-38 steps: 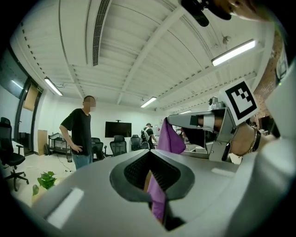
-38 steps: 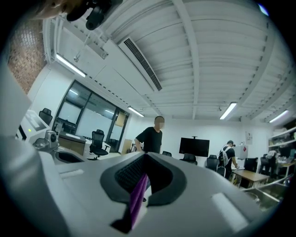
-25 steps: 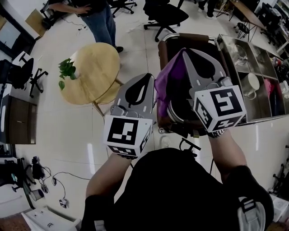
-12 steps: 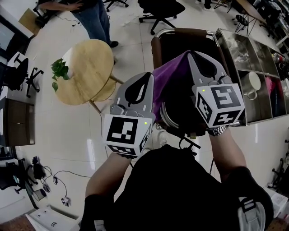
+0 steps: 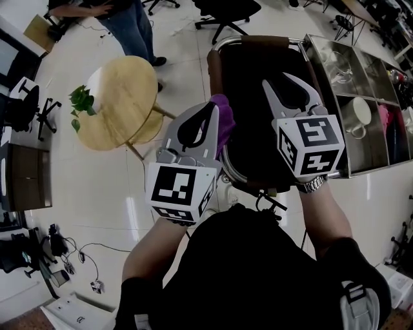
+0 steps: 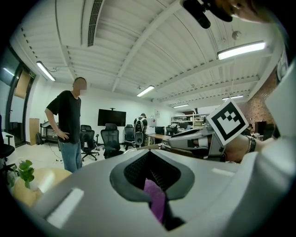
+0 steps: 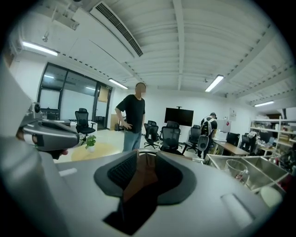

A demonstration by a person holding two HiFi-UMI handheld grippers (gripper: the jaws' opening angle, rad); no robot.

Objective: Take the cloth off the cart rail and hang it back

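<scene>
The purple cloth [image 5: 222,122] hangs bunched from my left gripper [image 5: 208,111], which is shut on it; a purple fold [image 6: 155,200] shows pinched between that gripper's jaws [image 6: 152,178]. My right gripper [image 5: 276,80] hovers over the cart's dark well [image 5: 251,109], its jaws opening with no cloth between them. In the right gripper view, only the brown cart rail [image 7: 141,178] shows through the gap of that gripper [image 7: 141,171]. The padded brown rail [image 5: 264,42] curves round the cart's far end, beyond both grippers.
A round wooden table [image 5: 126,97] with a small plant [image 5: 80,103] stands left of the cart. A person [image 5: 129,22] and office chairs [image 5: 222,9] are beyond it. Steel trays [image 5: 361,71] with a white cup [image 5: 358,116] fill the cart's right side.
The cloth was stretched between both grippers. Now the right jaws have opened and let it go, and it has dropped into a bunch at the left gripper.
</scene>
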